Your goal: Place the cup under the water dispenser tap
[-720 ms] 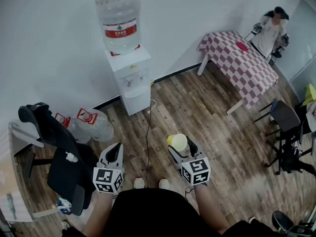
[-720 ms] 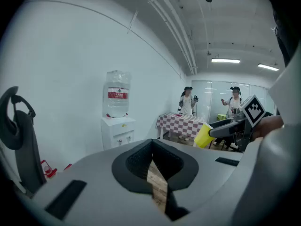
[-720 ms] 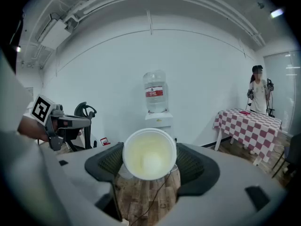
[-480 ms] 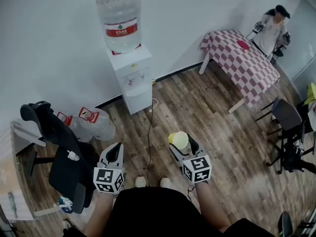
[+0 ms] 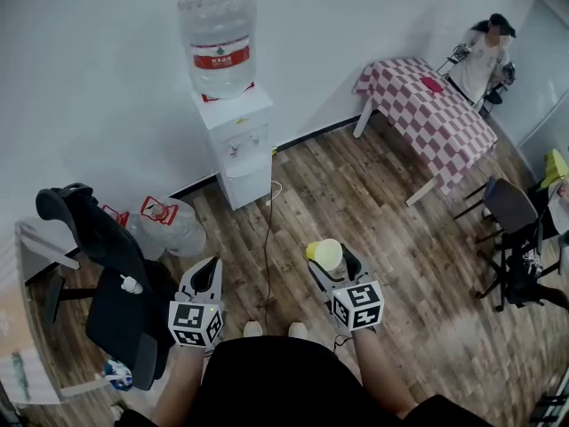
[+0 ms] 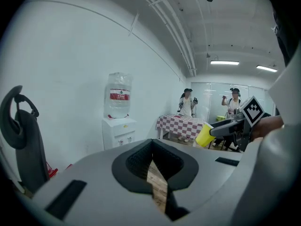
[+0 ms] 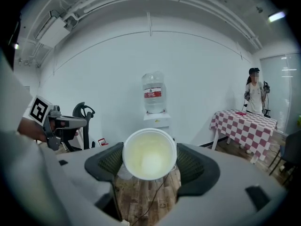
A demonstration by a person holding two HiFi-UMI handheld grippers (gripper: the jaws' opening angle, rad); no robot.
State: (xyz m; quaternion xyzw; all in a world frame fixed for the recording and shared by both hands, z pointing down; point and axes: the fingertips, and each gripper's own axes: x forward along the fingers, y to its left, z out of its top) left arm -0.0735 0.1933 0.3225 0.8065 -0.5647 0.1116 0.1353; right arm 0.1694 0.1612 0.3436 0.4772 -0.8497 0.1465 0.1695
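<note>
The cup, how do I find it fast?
Find the white water dispenser against the wall. On the wooden floor before it a person holds two tools. The right tool grips a small yellow cup; the left tool holds nothing.

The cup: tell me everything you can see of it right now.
The cup is a yellow, plastic-looking tumbler, empty, with a round open rim. It is clamped in the right claw, tilted so that its mouth faces that claw's camera. It hangs above the wood floor, well short of the water dispenser.
</note>
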